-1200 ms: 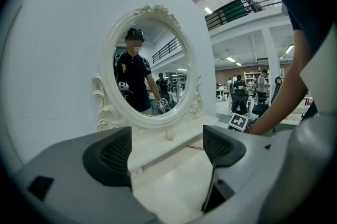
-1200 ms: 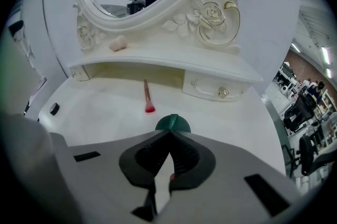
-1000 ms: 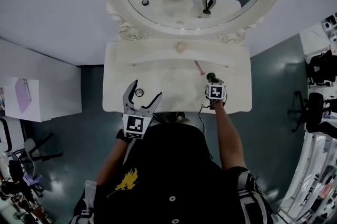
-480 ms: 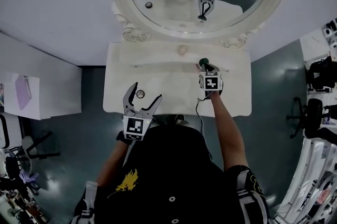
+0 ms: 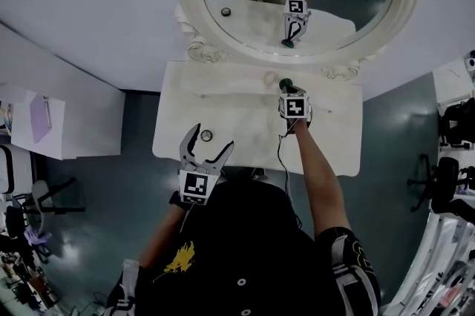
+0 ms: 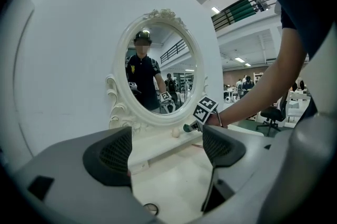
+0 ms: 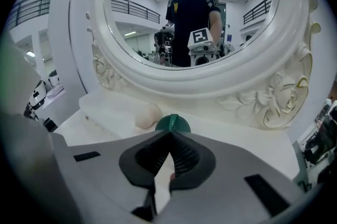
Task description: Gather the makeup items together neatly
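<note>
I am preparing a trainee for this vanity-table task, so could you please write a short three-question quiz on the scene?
1. True or false: the left hand-held gripper has its jaws apart with nothing between them.
2. What is the right hand-held gripper shut on? A) a green-tipped item B) a hairbrush C) a towel
3. Fill in: the beige sponge lies on the raised shelf below the ____.
Key: 1 true; 2 A; 3 mirror.
</note>
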`<state>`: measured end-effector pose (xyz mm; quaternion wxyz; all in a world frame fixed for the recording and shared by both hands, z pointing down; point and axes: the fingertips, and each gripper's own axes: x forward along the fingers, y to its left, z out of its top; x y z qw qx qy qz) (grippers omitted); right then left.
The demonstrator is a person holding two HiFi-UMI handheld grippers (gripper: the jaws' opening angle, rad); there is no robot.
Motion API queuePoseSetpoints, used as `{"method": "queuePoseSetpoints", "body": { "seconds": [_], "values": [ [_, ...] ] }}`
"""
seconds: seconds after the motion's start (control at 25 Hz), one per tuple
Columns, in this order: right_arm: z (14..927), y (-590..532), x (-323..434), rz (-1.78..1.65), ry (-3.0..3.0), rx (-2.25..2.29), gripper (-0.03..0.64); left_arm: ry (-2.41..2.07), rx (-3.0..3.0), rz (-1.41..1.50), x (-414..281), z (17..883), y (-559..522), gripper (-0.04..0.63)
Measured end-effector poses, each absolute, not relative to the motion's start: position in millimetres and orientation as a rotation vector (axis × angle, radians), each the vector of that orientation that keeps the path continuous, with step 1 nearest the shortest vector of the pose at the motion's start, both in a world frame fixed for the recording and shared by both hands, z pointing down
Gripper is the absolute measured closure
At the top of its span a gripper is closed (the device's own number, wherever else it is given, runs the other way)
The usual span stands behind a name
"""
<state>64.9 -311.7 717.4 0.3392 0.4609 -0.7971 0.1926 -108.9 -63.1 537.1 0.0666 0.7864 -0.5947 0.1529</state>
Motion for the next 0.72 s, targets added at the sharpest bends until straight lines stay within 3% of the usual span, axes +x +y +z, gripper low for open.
{"method": "queuePoseSetpoints", "body": {
  "seconds": [0.56, 0.72],
  "values": [
    [731, -333, 50, 0.422, -2.051, 1.190, 0.600, -1.848, 2.317, 0.477, -114, 535, -56, 0.167],
    [731, -330, 50, 0.390, -2.050, 1.187, 0.552, -1.846, 2.320, 0.481, -114, 536, -56, 0.167]
  ]
}}
